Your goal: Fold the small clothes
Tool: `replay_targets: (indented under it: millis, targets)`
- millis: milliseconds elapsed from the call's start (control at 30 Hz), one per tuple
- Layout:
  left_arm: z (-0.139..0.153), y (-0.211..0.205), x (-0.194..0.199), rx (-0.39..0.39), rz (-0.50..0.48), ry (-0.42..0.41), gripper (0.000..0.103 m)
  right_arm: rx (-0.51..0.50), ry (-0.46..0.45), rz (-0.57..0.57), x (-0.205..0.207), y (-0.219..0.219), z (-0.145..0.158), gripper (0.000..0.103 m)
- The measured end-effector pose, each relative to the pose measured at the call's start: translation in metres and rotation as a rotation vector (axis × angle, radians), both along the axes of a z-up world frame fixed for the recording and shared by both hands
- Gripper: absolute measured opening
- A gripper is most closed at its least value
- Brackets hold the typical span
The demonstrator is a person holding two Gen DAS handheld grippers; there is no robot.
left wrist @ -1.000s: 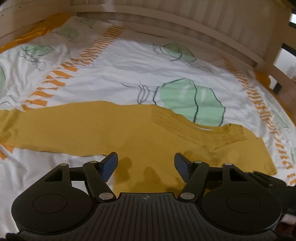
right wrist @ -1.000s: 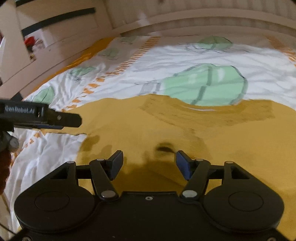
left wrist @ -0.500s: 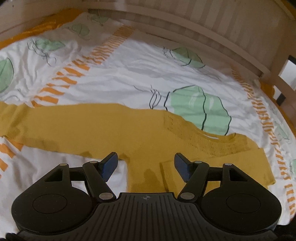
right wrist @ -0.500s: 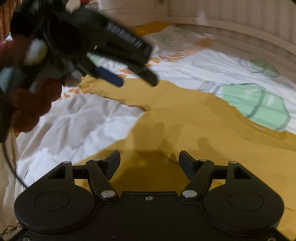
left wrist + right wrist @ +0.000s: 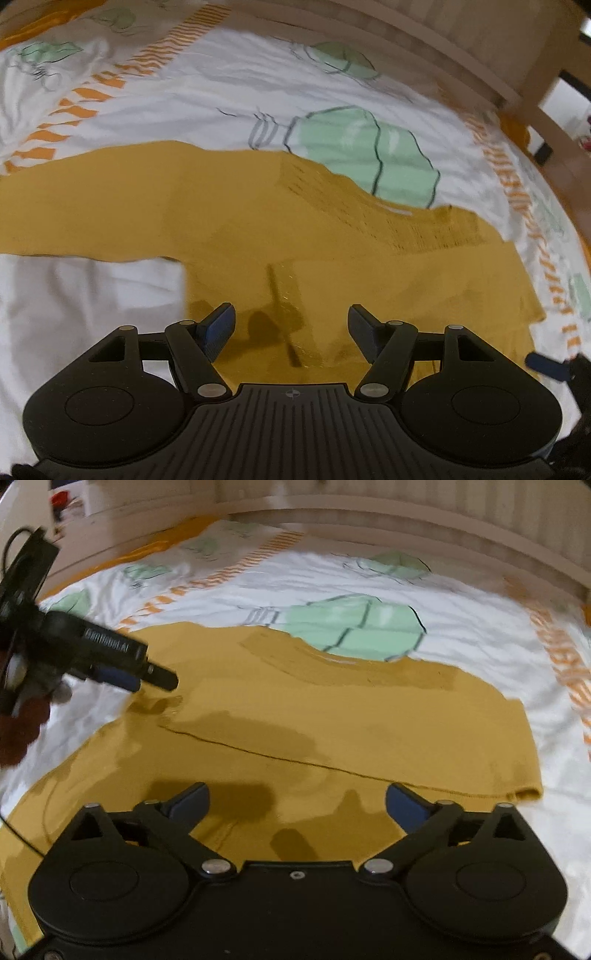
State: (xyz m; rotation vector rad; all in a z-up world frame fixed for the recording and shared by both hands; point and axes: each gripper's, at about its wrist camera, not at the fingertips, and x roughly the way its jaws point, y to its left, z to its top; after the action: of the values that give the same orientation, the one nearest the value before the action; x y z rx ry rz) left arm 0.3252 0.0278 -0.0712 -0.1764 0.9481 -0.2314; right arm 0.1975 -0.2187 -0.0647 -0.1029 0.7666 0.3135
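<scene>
On the printed bed sheet (image 5: 229, 92) the mustard top's unfolded sleeve (image 5: 85, 206) runs out leftward, nearest the left gripper (image 5: 291, 325), both grippers' jaws spread and empty, the right gripper (image 5: 297, 805) over the body.

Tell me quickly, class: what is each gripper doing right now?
Left gripper: open, holding nothing, above the mustard top.
Right gripper: open, holding nothing, above the same top.

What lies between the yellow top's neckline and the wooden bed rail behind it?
In both wrist views, only printed bedsheet lies between the yellow top and the wooden bed rail: white, with a green leaf print.
</scene>
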Motion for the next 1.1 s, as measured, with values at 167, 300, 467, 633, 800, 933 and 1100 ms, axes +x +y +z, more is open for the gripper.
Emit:
replay_targets:
  millis: [167, 300, 467, 633, 800, 933, 1100]
  targets:
    - [-0.020, -0.013, 0.000, 0.019, -0.011, -0.001, 0.066, -0.005, 0.066, 0.011, 0.005, 0.003, -0.008, 0.103]
    - [-0.029, -0.015, 0.003, 0.031, -0.009, 0.009, 0.066, 0.000, 0.091, 0.037, 0.007, 0.007, -0.011, 0.103]
    - [-0.028, -0.012, 0.007, 0.001, 0.003, -0.010, 0.067, 0.041, 0.110, 0.039, 0.006, 0.006, -0.008, 0.103]
    - [-0.030, -0.010, 0.013, -0.088, -0.002, -0.021, 0.066, 0.045, 0.115, 0.029, 0.006, 0.005, -0.007, 0.103]
    - [-0.032, -0.014, 0.017, -0.179, -0.007, -0.019, 0.048, 0.074, 0.134, 0.024, 0.007, 0.004, -0.005, 0.103]
    - [-0.031, -0.017, 0.019, -0.095, 0.002, -0.021, 0.003, 0.102, 0.147, 0.026, 0.006, 0.004, -0.002, 0.103]
    - [-0.001, -0.012, 0.014, -0.071, -0.002, -0.140, 0.003, 0.117, 0.136, 0.037, 0.004, 0.006, 0.006, 0.103]
